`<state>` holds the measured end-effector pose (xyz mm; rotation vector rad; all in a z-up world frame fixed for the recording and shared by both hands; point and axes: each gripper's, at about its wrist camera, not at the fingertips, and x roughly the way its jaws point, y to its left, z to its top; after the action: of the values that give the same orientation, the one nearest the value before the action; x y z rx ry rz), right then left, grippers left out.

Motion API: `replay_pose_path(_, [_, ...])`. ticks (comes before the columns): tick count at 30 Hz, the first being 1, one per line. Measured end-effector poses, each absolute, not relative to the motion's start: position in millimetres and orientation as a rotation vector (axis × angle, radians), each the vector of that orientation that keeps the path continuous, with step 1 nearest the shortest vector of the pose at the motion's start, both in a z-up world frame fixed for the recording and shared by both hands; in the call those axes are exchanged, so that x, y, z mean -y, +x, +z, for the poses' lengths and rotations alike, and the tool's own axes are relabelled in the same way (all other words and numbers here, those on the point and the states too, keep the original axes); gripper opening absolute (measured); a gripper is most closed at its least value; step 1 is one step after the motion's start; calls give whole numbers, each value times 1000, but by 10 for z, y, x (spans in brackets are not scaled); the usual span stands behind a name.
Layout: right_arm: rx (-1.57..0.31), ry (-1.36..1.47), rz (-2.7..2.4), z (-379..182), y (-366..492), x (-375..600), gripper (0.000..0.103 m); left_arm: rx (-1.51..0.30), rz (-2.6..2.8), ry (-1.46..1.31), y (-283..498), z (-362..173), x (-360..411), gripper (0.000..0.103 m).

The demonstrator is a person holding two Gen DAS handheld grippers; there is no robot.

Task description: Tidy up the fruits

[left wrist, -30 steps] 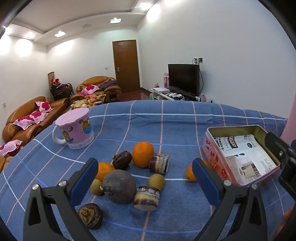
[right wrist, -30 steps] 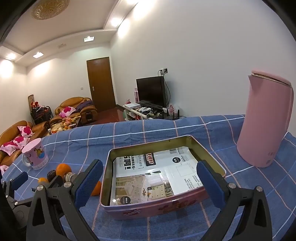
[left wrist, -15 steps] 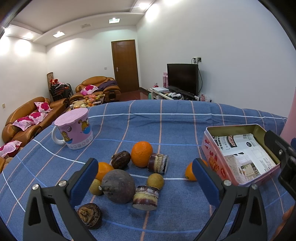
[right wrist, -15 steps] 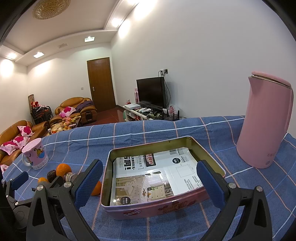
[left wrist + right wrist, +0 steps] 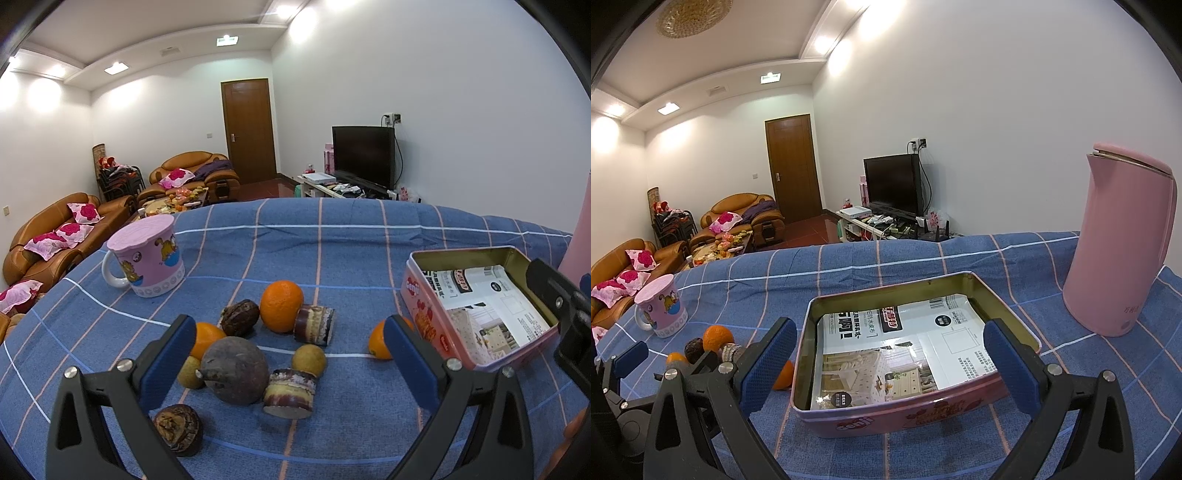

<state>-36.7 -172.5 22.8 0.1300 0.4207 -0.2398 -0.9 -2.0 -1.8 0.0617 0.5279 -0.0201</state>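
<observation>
Fruits: a loose cluster of round oranges [image 5: 281, 305], dark purple fruits [image 5: 235, 370] and cut cane pieces [image 5: 290, 393] lies on the blue checked tabletop [image 5: 332, 258], left of the paper-lined pink tin box [image 5: 908, 406].
Hand-held grippers: the left [image 5: 288, 363] and right [image 5: 888, 363] are both wide and hold nothing.
Risk: round fruits are likely to roll when nudged, since they touch each other.
Right view only: tall pink kettle [image 5: 1119, 243] in full.
Left view only: the whole cluster.

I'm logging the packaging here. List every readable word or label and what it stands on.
"denji", roughly: red logo on the pink tin, letters unsure.
Printed paper lining the tin: Chinese headlines and small text, too blurred to read.
Pink kettle: small mark near its base, unreadable.
Cartoon mug: pictures only.
</observation>
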Motion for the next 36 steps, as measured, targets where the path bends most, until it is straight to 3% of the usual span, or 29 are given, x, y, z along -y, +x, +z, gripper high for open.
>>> replay_pose_path(36, [-425, 124, -235, 204, -343, 1741, 102, -532, -24, 61, -7, -35, 59, 103])
